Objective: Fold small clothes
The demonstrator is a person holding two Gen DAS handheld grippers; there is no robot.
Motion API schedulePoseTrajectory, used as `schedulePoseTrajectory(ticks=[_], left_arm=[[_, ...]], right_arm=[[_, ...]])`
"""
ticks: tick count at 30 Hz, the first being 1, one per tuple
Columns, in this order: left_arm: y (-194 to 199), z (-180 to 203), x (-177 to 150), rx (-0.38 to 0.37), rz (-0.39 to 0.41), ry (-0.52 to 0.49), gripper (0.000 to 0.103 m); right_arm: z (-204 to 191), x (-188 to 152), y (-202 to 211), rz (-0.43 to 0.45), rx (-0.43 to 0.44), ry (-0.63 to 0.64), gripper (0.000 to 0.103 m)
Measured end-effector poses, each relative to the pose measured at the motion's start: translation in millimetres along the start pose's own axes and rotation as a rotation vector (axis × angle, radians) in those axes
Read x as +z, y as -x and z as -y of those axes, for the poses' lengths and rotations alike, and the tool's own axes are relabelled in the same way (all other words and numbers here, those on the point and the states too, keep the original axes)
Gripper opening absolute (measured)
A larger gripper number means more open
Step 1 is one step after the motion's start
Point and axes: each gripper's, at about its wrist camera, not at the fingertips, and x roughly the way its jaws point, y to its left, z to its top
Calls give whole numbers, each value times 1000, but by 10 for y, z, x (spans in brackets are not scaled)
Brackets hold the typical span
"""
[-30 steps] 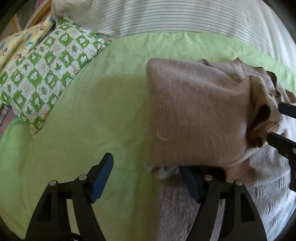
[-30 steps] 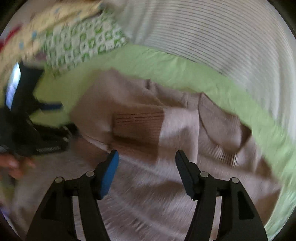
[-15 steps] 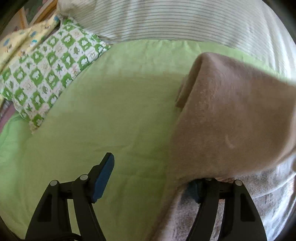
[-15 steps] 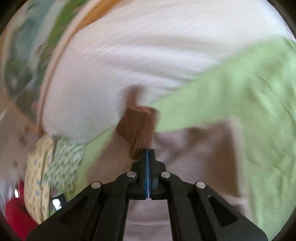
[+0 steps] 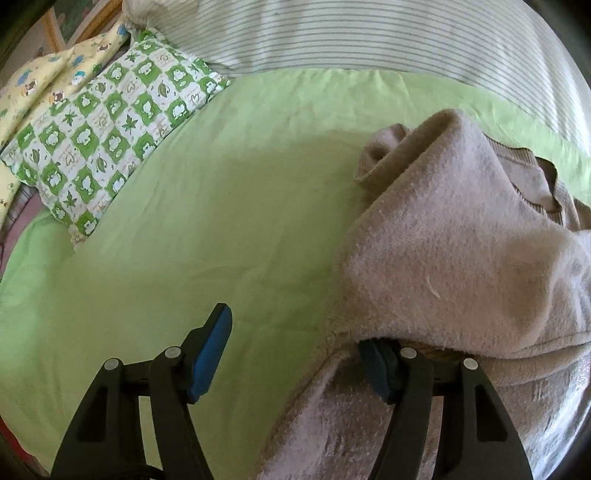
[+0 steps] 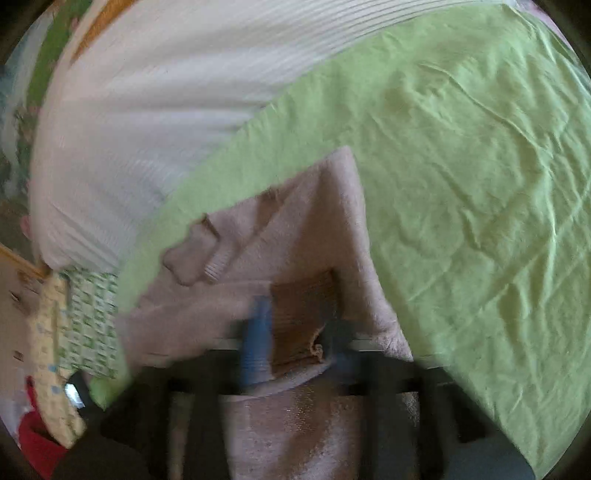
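A taupe knit sweater [image 5: 454,251] lies partly folded on the green bedsheet [image 5: 221,221]. My left gripper [image 5: 295,354] is open; its right finger is tucked under the sweater's folded edge, its left finger stands over bare sheet. In the right wrist view the sweater [image 6: 306,236] lies ahead with a brown ribbed patch [image 6: 303,314] between the blurred blue pads. My right gripper [image 6: 295,347] is open, the patch lying between its jaws.
A green-and-white patterned pillow [image 5: 107,136] and a yellow pillow [image 5: 40,81] lie at the far left. A striped white duvet [image 5: 369,33] runs along the back. Bare green sheet [image 6: 480,184] spreads to the right of the sweater.
My right gripper was shut on the brown patch half a second ago and has opened, dropping lower. The sweater's folded part has settled down over my left gripper's right finger.
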Motion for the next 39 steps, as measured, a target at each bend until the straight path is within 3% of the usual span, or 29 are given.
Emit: schedulePoseTrajectory(ticks=[5,7,8,9,13,15,22,28,31,34,36,39], left_arm=[[-38,18,4,8,-12,-6,67],[-68,22,12,12,-19,-13,67],[-70,24,9,14,-19,-10,67],[-64,19,12,17,-19,-7,67],[7,-32,25,2,-4,29,67],[12,-15,16,10,1,28,67],[4,-118,-100,13,-40,133,66],[-106,-328,-164,-47,-96,244,65],[-70,-354,-160,-54,-99,247,66],[49,-427,-193,-74,-110,264,65],[188,-472,-246,-103,-106,271,65],[408,-505,-329,-176,-91,309,64]], right_arm=[[4,-29,-323,-90,-56,34,53],[-22,-39,-406,-119,-76,56,36],[-28,-36,-421,-132,-77,64,12],[-28,-23,-411,-138,-64,67,6],[-142,104,74,-5,49,85,5],[-134,158,293,46,51,87,5],[141,11,46,-73,-37,105,5],[133,-67,-94,-146,-81,143,6],[62,-49,-49,-172,-146,181,11],[-100,-35,178,-98,-209,238,35],[-247,-13,259,-67,-167,268,38],[-694,26,179,-88,-74,358,38]])
